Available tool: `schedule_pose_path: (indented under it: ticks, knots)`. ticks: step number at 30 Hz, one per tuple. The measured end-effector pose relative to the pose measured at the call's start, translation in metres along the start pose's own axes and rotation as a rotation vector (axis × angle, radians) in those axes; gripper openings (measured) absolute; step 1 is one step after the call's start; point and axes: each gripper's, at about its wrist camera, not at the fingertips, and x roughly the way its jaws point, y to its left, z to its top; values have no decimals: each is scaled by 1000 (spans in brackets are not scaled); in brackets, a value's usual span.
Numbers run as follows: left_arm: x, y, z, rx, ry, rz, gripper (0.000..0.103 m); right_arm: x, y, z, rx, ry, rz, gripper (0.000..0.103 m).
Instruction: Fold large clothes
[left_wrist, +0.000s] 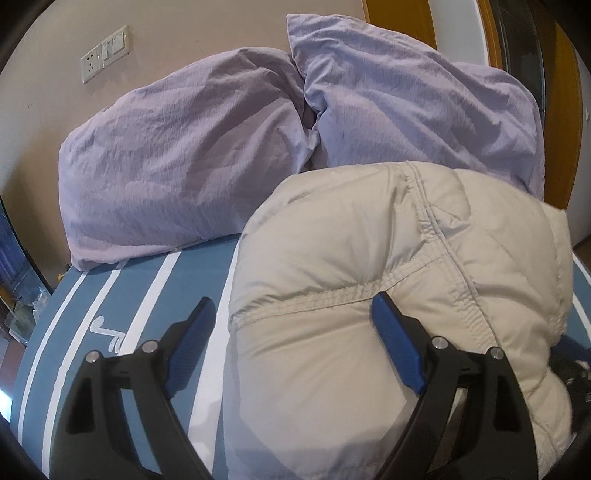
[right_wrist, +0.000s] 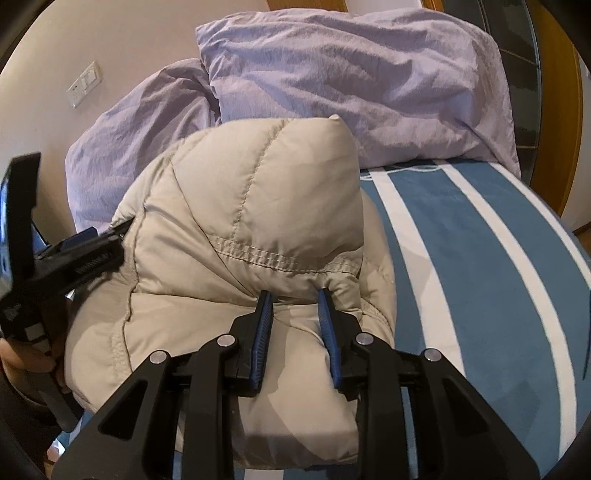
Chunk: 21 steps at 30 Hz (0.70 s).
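A beige padded jacket (left_wrist: 351, 295) lies bundled in puffy folds on the blue bedspread with white stripes (left_wrist: 122, 295). My left gripper (left_wrist: 295, 321) is open wide at the jacket's left edge. One of its fingers (left_wrist: 395, 343) rests against the quilted fabric, the other hangs over the bedspread, and nothing is pinched. In the right wrist view the jacket (right_wrist: 236, 206) fills the middle, and my right gripper (right_wrist: 294, 306) is shut on a thick fold at its near edge, just under a stitched seam. A hand (right_wrist: 26, 354) holds the left gripper at that view's left edge.
Two lilac pillows (left_wrist: 177, 158) (left_wrist: 417, 103) lean against the wall behind the jacket. A socket panel (left_wrist: 105, 53) sits on the wall, and a wooden door frame (left_wrist: 561, 110) stands at the right. Striped bedspread (right_wrist: 480, 258) lies bare to the jacket's right.
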Motion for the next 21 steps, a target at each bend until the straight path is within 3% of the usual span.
schedule_pose_path:
  ticks: [5, 13, 21]
  knots:
    - [2, -2, -2, -1, 1, -2, 87, -20, 3, 14, 1, -46, 2, 46]
    - [3, -1, -3, -10, 0, -10, 87, -26, 20, 52, -39, -133, -11, 46]
    - [3, 1, -3, -26, 0, -27, 87, 3, 29, 86, -45, -170, -84, 46]
